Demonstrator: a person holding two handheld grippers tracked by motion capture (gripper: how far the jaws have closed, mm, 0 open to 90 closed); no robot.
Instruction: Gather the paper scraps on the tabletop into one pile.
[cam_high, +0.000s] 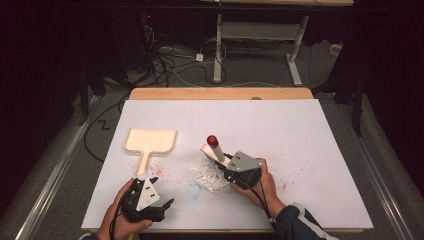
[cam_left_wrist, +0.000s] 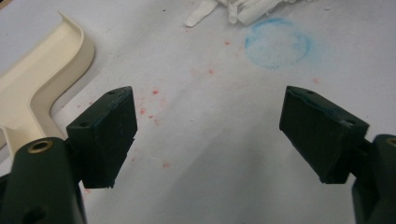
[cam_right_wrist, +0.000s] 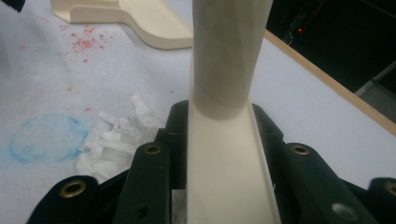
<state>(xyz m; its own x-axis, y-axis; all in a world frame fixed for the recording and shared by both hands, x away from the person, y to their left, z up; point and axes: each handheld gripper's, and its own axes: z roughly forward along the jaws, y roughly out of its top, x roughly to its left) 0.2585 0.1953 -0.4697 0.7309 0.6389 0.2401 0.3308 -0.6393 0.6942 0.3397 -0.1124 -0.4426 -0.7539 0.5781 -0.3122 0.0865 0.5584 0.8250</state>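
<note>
Nearest the person, the left gripper (cam_high: 159, 204) sits low over the worktop (cam_high: 310, 145). Its fingers (cam_left_wrist: 105, 135) are spread wide with nothing between them. Just ahead of it lies the thin handle of a cream dustpan (cam_high: 150, 141), flat on the white sheet.

A little farther in, the right gripper (cam_high: 226, 161) holds a cream brush (cam_high: 215, 151). Its fingers (cam_right_wrist: 156, 154) are pinching the flat handle of the brush from both sides. The brush tilts up and away from the hand, and it has a round red cap on its far end. Under it is a pile of torn white paper bits (cam_high: 209, 176). A smudged blue ring (cam_left_wrist: 279, 43) is drawn on the sheet beside the pile, and small red specks are scattered near the dustpan.

The brush looks light and stiff, like smooth plastic, so it could slip if held loosely. The flat handle is the best place to hold it. The paper bits look very light and soft, so I think a hard push would scatter them. The dustpan looks light and stiff too, and its thin handle is the spot to grab.

Beyond the worktop are cables on the floor and the legs of another table.
</note>
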